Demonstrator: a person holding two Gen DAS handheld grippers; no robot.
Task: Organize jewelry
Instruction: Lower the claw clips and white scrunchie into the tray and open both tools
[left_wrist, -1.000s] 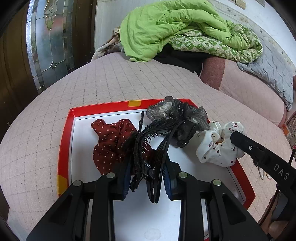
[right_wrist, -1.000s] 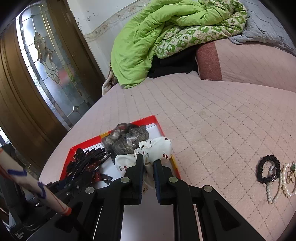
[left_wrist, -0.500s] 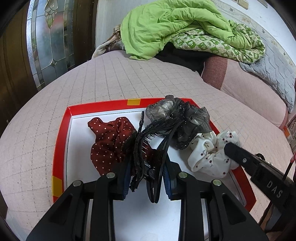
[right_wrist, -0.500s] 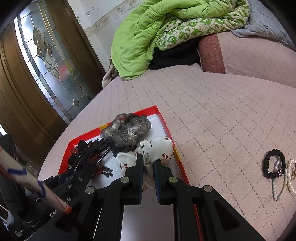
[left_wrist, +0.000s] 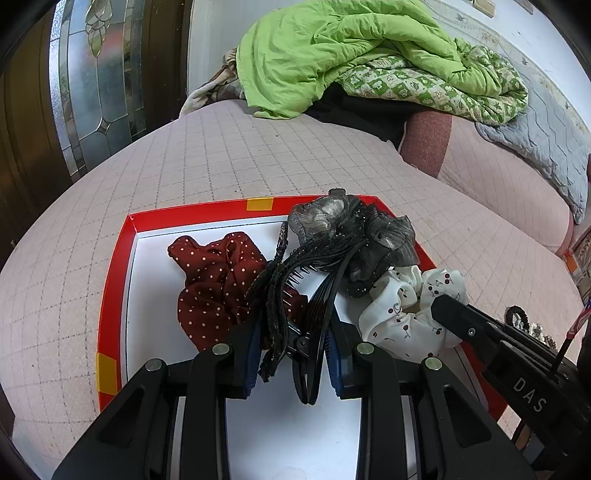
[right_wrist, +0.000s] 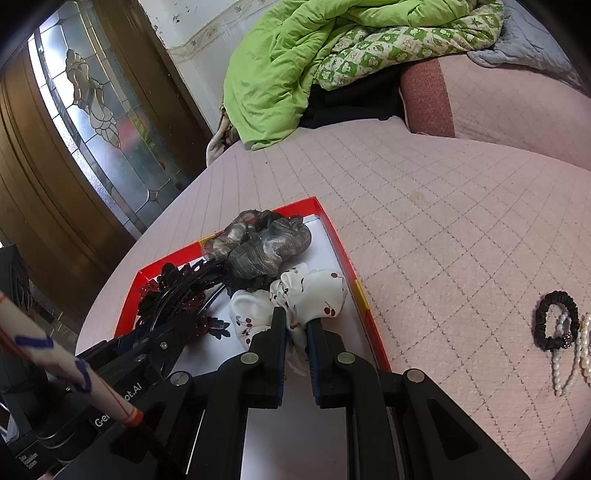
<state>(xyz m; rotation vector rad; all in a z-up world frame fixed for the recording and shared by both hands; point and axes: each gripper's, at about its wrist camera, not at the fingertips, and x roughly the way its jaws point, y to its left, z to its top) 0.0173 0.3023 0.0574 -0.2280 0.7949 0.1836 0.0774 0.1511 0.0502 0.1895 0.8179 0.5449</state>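
Observation:
A red-rimmed white tray (left_wrist: 114, 258) lies on the pink quilted bed. In it are a dark red dotted scrunchie (left_wrist: 214, 277) and a grey sheer scrunchie (left_wrist: 354, 232). My left gripper (left_wrist: 295, 332) is shut on a black hair claw clip (left_wrist: 314, 280) over the tray. My right gripper (right_wrist: 295, 325) is shut on a white cherry-print scrunchie (right_wrist: 314, 291), which is low over the tray's right side; it also shows in the left wrist view (left_wrist: 402, 310). The tray's rim shows in the right wrist view (right_wrist: 343, 254).
A black scrunchie (right_wrist: 554, 317) and pearl strands (right_wrist: 569, 354) lie on the bed right of the tray. A green quilt (left_wrist: 332, 51) is heaped at the far end. A stained-glass door (left_wrist: 92, 74) stands at the left.
The right gripper has carried the white scrunchie leftward, from the tray's right rim further into the tray. The left gripper keeps its hold on the claw clip with little movement.

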